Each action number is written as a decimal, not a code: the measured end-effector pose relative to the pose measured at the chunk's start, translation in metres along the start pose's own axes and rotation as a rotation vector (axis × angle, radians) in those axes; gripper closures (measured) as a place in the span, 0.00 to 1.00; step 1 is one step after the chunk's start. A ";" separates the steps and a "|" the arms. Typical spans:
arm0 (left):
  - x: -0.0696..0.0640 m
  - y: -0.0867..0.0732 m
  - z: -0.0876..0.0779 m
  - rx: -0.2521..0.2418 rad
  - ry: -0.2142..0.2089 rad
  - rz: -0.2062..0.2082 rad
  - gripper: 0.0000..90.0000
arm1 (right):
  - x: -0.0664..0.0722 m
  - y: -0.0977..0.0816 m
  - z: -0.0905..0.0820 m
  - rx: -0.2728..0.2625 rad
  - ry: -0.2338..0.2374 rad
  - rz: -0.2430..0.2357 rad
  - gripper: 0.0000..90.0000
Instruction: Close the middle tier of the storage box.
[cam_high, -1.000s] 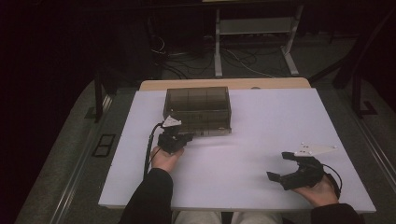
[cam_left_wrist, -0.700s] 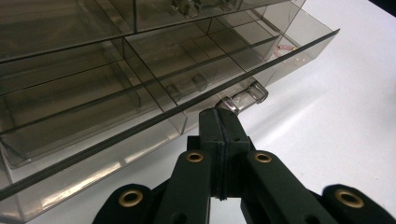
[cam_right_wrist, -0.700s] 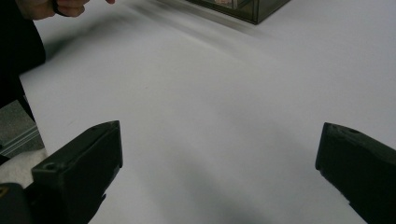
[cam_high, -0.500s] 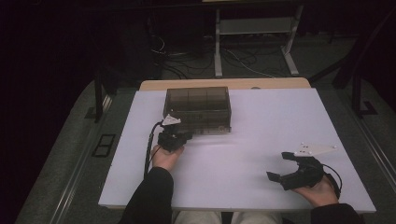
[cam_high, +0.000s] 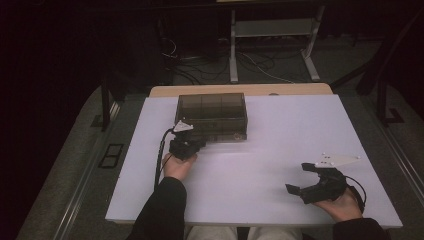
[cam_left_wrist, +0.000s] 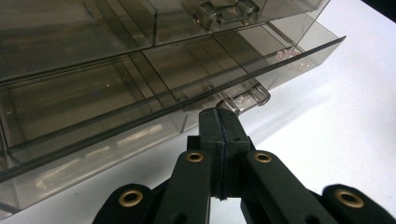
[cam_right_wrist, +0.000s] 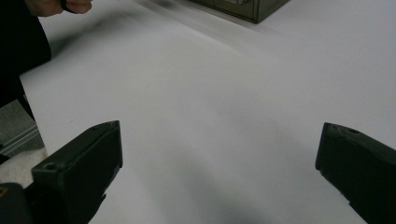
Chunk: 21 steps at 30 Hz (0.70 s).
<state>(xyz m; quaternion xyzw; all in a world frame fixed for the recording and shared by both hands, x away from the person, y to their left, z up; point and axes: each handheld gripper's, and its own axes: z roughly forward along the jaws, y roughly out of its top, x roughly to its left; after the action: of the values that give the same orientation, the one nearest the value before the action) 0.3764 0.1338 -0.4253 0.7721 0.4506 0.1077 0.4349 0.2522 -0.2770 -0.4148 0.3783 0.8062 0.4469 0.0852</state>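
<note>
Nothing has shifted since a second ago: the left gripper stays at the near edge of the smoky plastic box on the table, jaws clenched on nothing beneath its lid, while the right gripper rests well apart, jaws spread.

The room is dim and its far side sinks into near black, while the white table catches soft overhead light with a faint violet cast. The high view is grainy. Both gripper views are brighter; soft shadows fall there, and the smoky plastic box shows glints.
</note>
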 end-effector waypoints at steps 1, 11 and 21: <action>0.000 0.000 0.000 -0.001 0.001 -0.002 0.99 | 0.000 0.000 0.000 0.000 0.000 0.000 0.00; 0.003 0.003 0.004 -0.010 0.007 -0.010 0.99 | 0.000 0.000 0.000 0.000 0.000 -0.001 0.00; 0.007 0.005 0.009 -0.018 0.013 -0.029 0.99 | 0.000 0.000 0.000 -0.001 0.000 -0.002 0.00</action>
<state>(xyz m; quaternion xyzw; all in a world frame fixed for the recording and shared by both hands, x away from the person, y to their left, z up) 0.3884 0.1330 -0.4285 0.7608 0.4639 0.1105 0.4402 0.2520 -0.2771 -0.4148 0.3776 0.8062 0.4473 0.0859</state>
